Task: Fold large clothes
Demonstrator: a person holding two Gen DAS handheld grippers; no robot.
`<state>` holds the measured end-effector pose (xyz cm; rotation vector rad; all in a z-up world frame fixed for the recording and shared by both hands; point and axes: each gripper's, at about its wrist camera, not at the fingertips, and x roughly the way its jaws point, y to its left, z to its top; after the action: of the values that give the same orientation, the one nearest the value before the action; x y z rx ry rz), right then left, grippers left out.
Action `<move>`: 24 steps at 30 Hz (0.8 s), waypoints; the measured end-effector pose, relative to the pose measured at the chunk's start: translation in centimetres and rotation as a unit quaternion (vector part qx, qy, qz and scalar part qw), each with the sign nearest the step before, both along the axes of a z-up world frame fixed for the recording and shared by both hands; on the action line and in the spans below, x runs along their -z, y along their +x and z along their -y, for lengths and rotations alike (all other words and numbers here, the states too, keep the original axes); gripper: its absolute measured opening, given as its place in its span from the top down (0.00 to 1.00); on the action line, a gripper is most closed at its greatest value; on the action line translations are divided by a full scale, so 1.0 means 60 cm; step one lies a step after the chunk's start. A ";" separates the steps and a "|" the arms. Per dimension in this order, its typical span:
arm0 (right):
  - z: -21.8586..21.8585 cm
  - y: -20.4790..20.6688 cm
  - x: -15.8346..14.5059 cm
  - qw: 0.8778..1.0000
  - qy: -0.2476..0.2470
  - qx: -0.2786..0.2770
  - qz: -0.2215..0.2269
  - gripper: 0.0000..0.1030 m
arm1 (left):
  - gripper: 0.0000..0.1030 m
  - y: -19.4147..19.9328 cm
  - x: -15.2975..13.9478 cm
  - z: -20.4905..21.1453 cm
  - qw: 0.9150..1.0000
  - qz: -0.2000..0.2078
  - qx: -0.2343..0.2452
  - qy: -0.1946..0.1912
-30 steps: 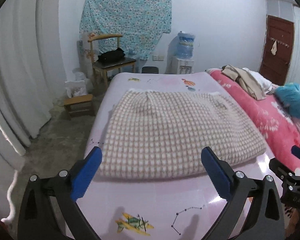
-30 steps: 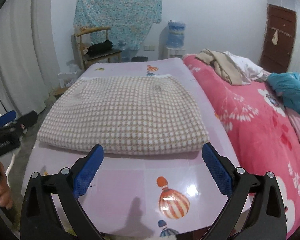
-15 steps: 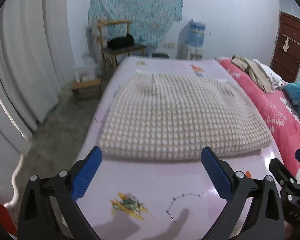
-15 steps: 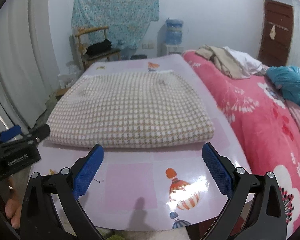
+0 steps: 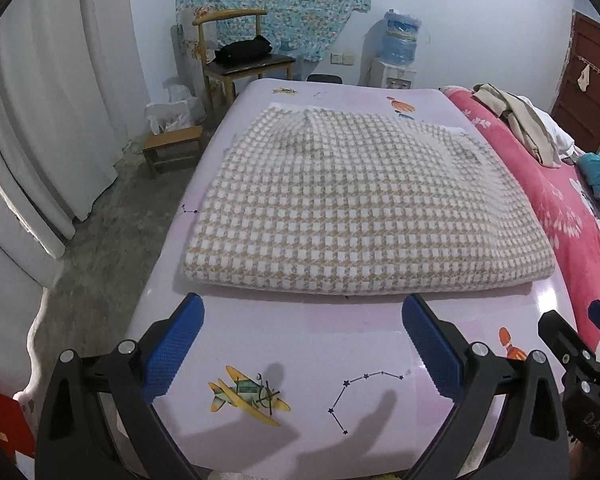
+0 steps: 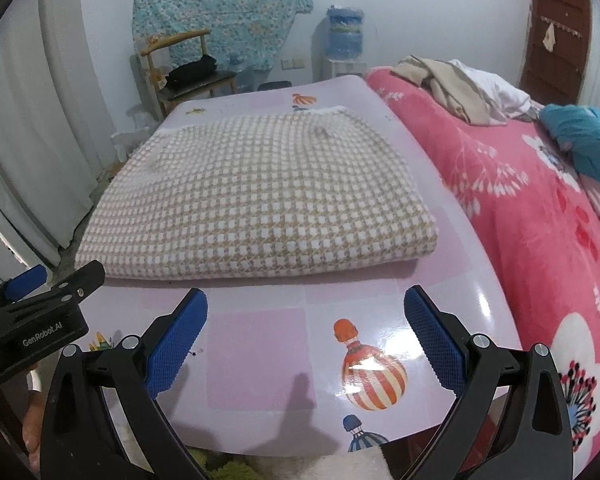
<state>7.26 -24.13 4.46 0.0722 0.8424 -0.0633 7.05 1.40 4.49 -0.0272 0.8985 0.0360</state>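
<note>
A beige and white checked garment (image 5: 340,200) lies folded into a thick rectangle on the pink table (image 5: 300,344); it also shows in the right wrist view (image 6: 256,204). My left gripper (image 5: 302,308) is open and empty, just short of the garment's near folded edge. My right gripper (image 6: 306,302) is open and empty, above the table's near end, in front of the garment. The left gripper shows at the left edge of the right wrist view (image 6: 40,300).
A pink floral bed (image 6: 540,220) runs along the table's right side, with a beige and white clothes pile (image 6: 452,84) and a teal garment (image 6: 584,140). A wooden chair (image 5: 240,60), a small stool (image 5: 172,148) and a water dispenser (image 5: 396,56) stand beyond.
Both grippers have tilted down and come closer over the table; the garment now looks larger and lower in both views. Both stay open and empty.
</note>
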 end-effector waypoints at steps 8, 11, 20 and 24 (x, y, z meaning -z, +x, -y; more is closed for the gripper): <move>-0.005 0.004 0.006 1.000 0.005 -0.007 -0.013 0.08 | 0.05 0.011 0.015 -0.004 1.000 -0.024 -0.010 -0.009; -0.001 0.004 0.007 1.000 0.009 -0.007 -0.014 0.08 | 0.05 0.012 0.018 0.001 0.999 -0.031 -0.009 -0.008; 0.005 0.012 0.014 1.000 0.013 -0.006 -0.026 0.08 | 0.05 0.015 0.027 0.014 0.999 -0.043 0.000 0.001; 0.005 0.015 0.013 1.000 0.009 -0.005 -0.027 0.08 | 0.05 0.017 0.031 0.015 0.999 -0.046 0.001 0.001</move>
<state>8.16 -24.41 3.66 0.0843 0.8970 -0.0480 8.10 0.53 2.66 -0.0236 0.9904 0.0356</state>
